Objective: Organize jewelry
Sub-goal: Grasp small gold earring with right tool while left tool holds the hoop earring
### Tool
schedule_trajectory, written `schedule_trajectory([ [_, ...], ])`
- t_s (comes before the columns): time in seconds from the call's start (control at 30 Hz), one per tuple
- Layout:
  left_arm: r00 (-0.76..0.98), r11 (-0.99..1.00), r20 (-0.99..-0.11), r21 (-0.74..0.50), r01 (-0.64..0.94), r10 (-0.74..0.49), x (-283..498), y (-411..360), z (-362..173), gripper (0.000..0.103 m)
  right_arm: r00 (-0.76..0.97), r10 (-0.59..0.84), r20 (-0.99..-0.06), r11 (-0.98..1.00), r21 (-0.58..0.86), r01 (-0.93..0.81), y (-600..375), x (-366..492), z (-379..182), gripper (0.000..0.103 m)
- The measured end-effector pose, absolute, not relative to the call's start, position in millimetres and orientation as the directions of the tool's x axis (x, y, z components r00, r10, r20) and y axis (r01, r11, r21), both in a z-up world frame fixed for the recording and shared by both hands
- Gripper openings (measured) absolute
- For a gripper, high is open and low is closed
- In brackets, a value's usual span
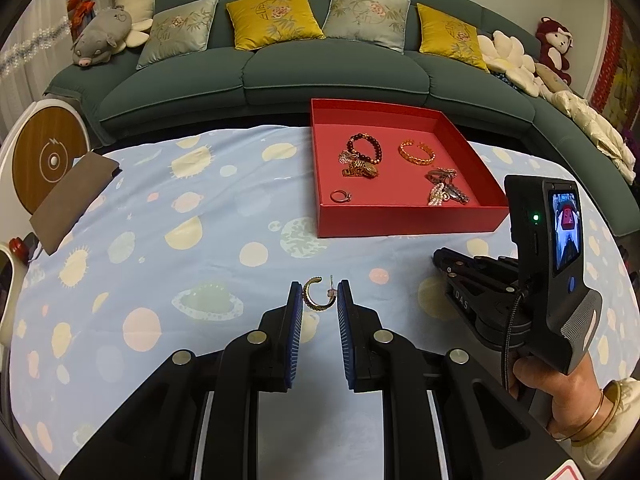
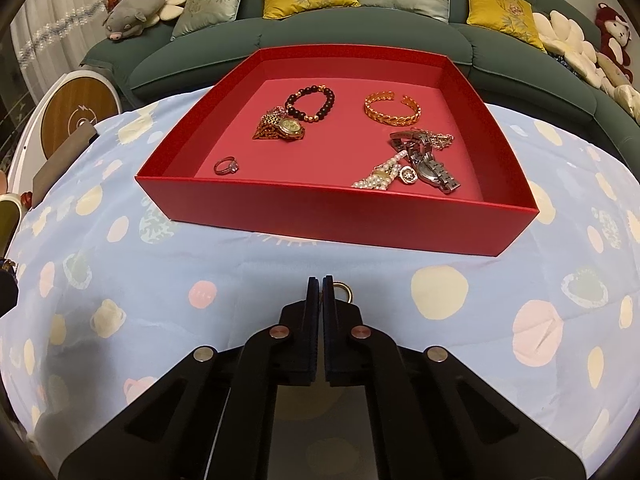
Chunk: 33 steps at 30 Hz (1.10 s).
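A gold hoop earring lies on the patterned blue cloth, between the tips of my open left gripper. My right gripper is shut on a small gold ring, held just above the cloth in front of the red tray. The tray holds a dark bead bracelet, a gold cuff, a gold watch, a small ring, a silver watch and pearls. In the left wrist view the tray is far right, with the right gripper's handle beside it.
A green sofa with cushions runs behind the table. A brown pouch lies at the cloth's left edge. A round wooden-topped device stands left of the table. Soft toys sit on the sofa ends.
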<state>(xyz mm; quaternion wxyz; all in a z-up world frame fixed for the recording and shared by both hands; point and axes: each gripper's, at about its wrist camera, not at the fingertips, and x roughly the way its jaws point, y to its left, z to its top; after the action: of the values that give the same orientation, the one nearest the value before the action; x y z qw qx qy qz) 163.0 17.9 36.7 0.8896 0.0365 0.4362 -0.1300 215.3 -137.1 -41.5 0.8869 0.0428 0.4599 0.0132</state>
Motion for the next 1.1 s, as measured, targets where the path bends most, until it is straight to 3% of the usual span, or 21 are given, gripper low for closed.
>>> schedule_trajectory([
  [0.77, 0.626, 0.971, -0.752, -0.079, 0.226, -0.207, 168.1, 14.6, 58.7, 0.015, 0.666, 0.211, -0.716, 0.973, 0.222, -0.07, -188.5, 153.4, 36.1, 0.0],
  [0.87, 0.637, 0.972, -0.742, -0.088, 0.218, -0.21, 167.9, 11.2, 65.1, 0.015, 0.642, 0.218, -0.735, 0.971, 0.228, -0.069, -182.9, 161.0, 20.1, 0.007],
  [0.93, 0.642, 0.972, -0.735, -0.099, 0.213, -0.216, 167.8, 10.5, 68.8, 0.015, 0.636, 0.195, -0.747, 0.977, 0.203, -0.062, -174.5, 169.9, 9.1, 0.029],
  [0.97, 0.645, 0.972, -0.732, -0.105, 0.21, -0.219, 167.8, 10.6, 70.5, 0.015, 0.633, 0.187, -0.751, 0.98, 0.19, -0.063, -170.3, 174.1, 4.3, 0.034],
  [1.1, 0.644, 0.971, -0.732, -0.117, 0.206, -0.225, 169.8, 12.5, 70.6, 0.015, 0.6, 0.163, -0.783, 0.986, 0.153, -0.067, -153.9, 191.7, -17.9, 0.035],
])
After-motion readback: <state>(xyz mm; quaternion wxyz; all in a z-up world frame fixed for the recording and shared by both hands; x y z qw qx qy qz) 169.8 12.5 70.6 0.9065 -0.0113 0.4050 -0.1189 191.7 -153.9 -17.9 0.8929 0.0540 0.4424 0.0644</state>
